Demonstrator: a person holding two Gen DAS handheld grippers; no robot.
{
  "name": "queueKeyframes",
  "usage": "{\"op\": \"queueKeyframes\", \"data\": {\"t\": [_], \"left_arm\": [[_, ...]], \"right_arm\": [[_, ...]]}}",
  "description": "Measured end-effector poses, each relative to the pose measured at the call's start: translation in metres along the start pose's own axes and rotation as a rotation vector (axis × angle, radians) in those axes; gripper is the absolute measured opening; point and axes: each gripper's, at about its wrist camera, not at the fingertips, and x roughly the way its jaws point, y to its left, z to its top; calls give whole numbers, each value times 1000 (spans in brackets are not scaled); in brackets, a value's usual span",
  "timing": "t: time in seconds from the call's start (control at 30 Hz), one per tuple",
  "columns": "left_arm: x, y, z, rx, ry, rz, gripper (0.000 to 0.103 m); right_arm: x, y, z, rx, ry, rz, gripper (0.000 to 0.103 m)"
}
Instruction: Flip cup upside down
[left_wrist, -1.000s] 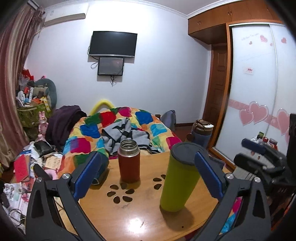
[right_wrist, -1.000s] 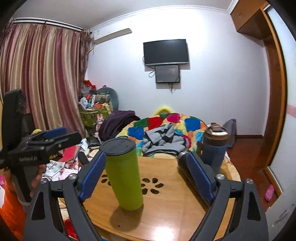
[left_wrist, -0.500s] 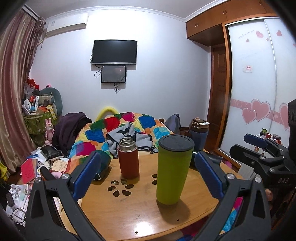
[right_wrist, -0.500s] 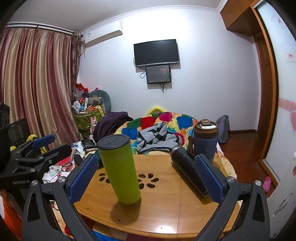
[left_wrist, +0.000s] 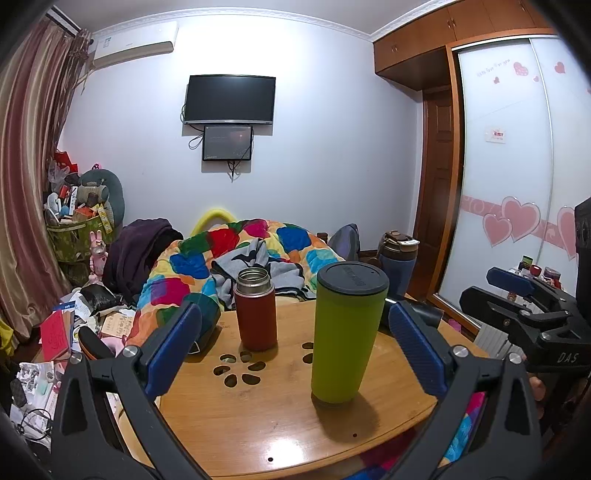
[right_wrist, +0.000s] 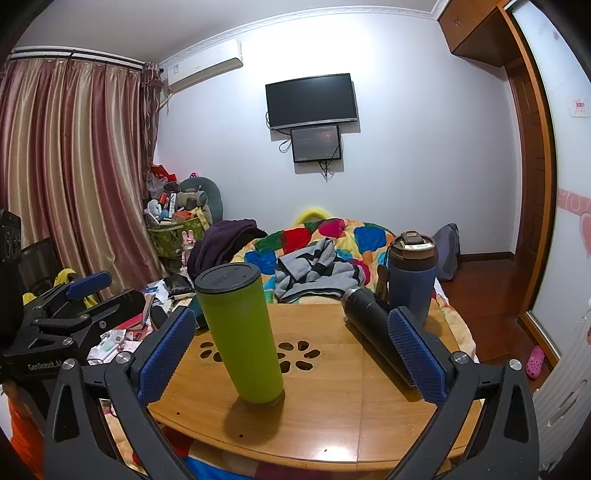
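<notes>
A tall lime-green cup (left_wrist: 341, 332) with a dark end on top stands on the round wooden table (left_wrist: 258, 417); it also shows in the right wrist view (right_wrist: 242, 336). My left gripper (left_wrist: 291, 347) is open and empty, back from the table's near edge. My right gripper (right_wrist: 291, 350) is open and empty too, held off the near edge with the green cup between its fingers' lines but farther away. Each gripper shows at the side of the other's view.
A red flask (left_wrist: 255, 309) with an open steel mouth stands behind the green cup. A dark bottle (right_wrist: 373, 332) lies on its side at the right. A blue tumbler with a brown lid (right_wrist: 412, 275) stands at the back right. A bed with a colourful quilt (left_wrist: 236, 254) lies behind.
Both grippers have pulled back and risen away from the green cup, which stays standing on the table. Both stay open.
</notes>
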Motion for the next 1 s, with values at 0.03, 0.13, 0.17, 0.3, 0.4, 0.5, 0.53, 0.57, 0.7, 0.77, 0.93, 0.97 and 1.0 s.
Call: {"op": "queueKeyframes", "data": {"t": [0.03,0.13,0.17,0.3,0.4,0.5,0.53,0.57,0.7,0.77,0.93,0.97,1.0], "left_arm": [[0,0,0,-2,1,1,103],[2,1,-1,-7,4,4,103],[2,2,-1,-9,5,4,103],[2,4,-2,-12,4,3,103],[2,4,-2,-13,4,2,103],[3,4,-2,-15,5,0,103],[3,5,-2,-16,6,-1,103],[4,5,-2,-17,6,0,103],[4,4,-2,-13,6,0,103],[4,4,-3,-10,4,1,103],[3,2,-3,-5,2,2,103],[3,2,-3,-3,2,1,103],[3,1,-4,-2,0,3,103]], "right_arm": [[0,0,0,-1,0,0,103],[-1,0,-1,-4,-2,-1,103],[-1,1,-1,-6,-2,-2,103],[-1,1,-2,-7,-3,-3,103],[-1,2,-2,-5,0,0,103],[-2,1,-1,-4,0,0,103],[-2,1,-1,-5,-1,-1,103],[-2,1,-1,-5,-1,-1,103],[-2,1,-2,-1,1,1,103],[-2,1,-3,0,2,1,103],[-2,1,-3,1,3,0,103],[-2,1,-3,2,4,0,103],[-2,1,-3,2,5,1,103]]}}
